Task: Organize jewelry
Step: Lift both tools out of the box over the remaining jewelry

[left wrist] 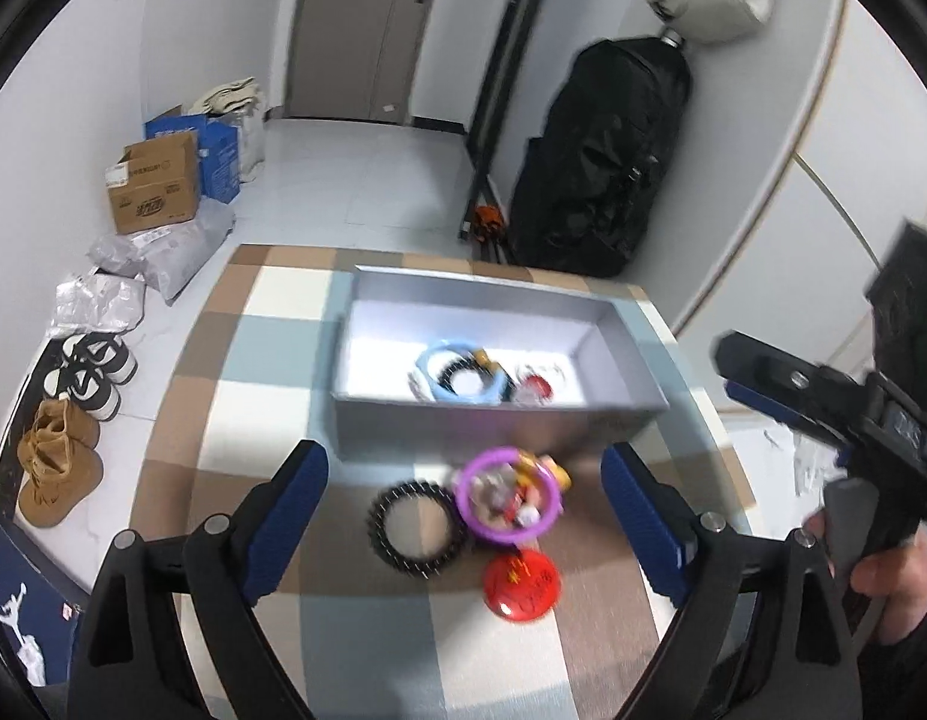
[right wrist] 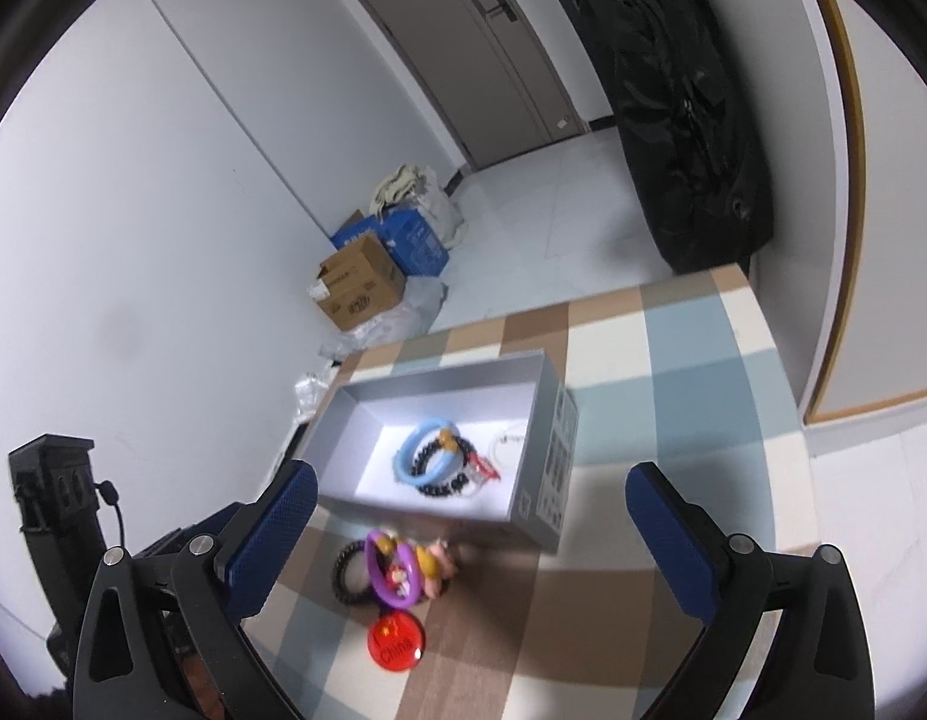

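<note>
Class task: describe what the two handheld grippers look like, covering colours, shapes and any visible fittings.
Both the left gripper and right gripper share one design: black angular linkage arms with round silver pivot bolts, ending in flat fingers faced with textured dark-blue pads.

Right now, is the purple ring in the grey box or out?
Out. The purple plastic ring lies on the checked tablecloth, in front of the open grey cardboard box.
</note>
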Demonstrator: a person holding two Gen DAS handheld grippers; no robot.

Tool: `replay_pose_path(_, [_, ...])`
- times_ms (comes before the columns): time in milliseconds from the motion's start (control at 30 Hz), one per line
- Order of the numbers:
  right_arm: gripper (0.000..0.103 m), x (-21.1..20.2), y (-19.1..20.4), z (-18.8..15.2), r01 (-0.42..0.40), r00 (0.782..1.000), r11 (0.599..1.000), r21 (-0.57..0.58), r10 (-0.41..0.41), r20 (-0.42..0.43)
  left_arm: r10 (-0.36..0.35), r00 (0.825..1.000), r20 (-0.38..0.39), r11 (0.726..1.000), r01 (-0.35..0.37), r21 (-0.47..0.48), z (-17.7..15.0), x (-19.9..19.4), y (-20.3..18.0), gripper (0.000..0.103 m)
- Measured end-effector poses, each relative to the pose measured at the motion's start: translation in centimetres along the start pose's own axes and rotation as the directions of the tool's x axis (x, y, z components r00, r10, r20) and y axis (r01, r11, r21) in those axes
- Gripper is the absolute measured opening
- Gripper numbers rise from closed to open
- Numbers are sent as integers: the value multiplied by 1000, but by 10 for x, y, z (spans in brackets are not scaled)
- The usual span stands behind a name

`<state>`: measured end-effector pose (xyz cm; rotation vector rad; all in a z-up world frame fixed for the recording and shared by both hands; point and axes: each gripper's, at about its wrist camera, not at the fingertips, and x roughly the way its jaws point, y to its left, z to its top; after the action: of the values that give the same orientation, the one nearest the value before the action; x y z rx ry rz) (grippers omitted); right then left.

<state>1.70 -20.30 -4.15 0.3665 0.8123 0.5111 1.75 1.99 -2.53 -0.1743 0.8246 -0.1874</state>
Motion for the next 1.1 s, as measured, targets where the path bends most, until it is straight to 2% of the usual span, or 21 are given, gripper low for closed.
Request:
replay_pose_path(133, [103, -4, 1, -8, 22, 1000, 1000, -10, -22, -17, -1, 1000, -18, 1000, 1, 23, -11, -2, -6, 90])
replay_pose_path(300, [103, -12, -1, -14, 32, 999, 999, 0, -32, -22, -13, 995, -97, 1000, 13, -1, -24, 5, -10, 90])
replay_pose_path(467, [103, -19, -5, -18, 52, 998, 999, 12, -51, -26, 15, 994, -112, 999, -9, 54, -33, 6, -23, 90])
replay_pose_path(633, [103, -26, -16, -19, 70, 997, 996, 46, -69, -21, 15, 985, -171, 997, -3, 74, -41, 17, -28, 90])
replay_pose_path(933, [103, -31, -26, -20, 93, 995, 993, 73, -91, -29, 60, 979, -197, 994, -40, 105, -48, 23, -32, 89])
replay_pose_path(1100, [103, -32, -29, -20, 98, 995, 992, 78, -96, -32, 87, 974, -211, 991, -62, 121, -48, 27, -34, 82])
